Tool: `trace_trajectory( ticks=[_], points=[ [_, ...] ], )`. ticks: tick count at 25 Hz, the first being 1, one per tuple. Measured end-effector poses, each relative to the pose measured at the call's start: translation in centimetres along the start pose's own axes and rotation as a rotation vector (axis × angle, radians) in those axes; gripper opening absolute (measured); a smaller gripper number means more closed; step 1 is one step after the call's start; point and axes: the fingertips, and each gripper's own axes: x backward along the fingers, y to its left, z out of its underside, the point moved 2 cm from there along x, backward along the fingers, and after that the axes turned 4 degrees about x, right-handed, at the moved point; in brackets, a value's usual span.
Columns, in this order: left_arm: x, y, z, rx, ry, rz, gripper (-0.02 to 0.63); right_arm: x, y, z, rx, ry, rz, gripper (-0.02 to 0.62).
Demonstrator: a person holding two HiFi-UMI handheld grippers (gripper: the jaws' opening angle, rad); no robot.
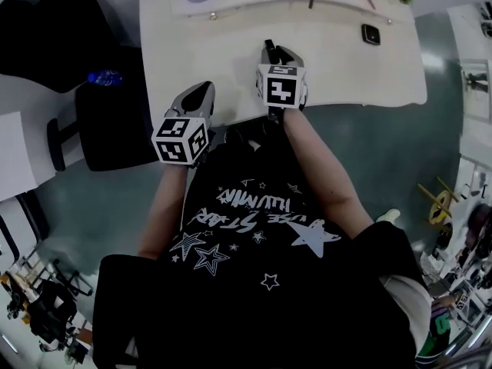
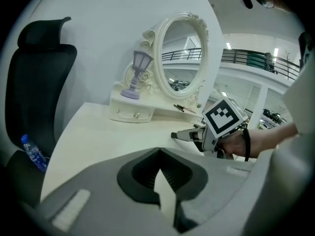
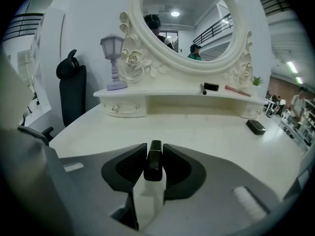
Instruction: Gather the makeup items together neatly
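My right gripper [image 3: 154, 150] is shut on a slim black makeup tube [image 3: 153, 163], held low over the white vanity table [image 3: 206, 127]. In the head view that gripper [image 1: 271, 49] sits over the table's near middle. On the raised shelf [image 3: 162, 93] lie a black pencil with a round compact [image 3: 210, 87] and a pink stick [image 3: 238, 90]. A small black case [image 3: 256, 126] rests on the tabletop at the right. My left gripper [image 2: 158, 150] is shut and empty, by the table's front edge [image 1: 204, 89].
An ornate oval mirror [image 3: 184, 23] and a purple lamp [image 3: 113, 63] stand on the shelf. A black office chair [image 1: 115, 121] with a blue bottle [image 1: 104, 76] sits left of the table. The person's body stands close behind the front edge.
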Motion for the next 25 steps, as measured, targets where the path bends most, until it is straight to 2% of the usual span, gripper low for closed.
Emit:
trace_trajectory(
  ticks=[11,16,25],
  points=[
    [-1.2,-1.4,-0.1,-0.025,0.022,0.072,0.002,1.7,-5.5,0.2,-0.047,-0.063,0.113,0.127],
    [-1.4,-1.3,-0.1,-0.029,0.028,0.081,0.002,1.1,-6.4,0.4,-0.029,-0.078,0.099,0.127],
    [-1.8,-1.2,0.0,-0.026,0.037,0.104,0.002,0.0,-5.6,2.0,-0.015,-0.006,0.094,0.130]
  ],
)
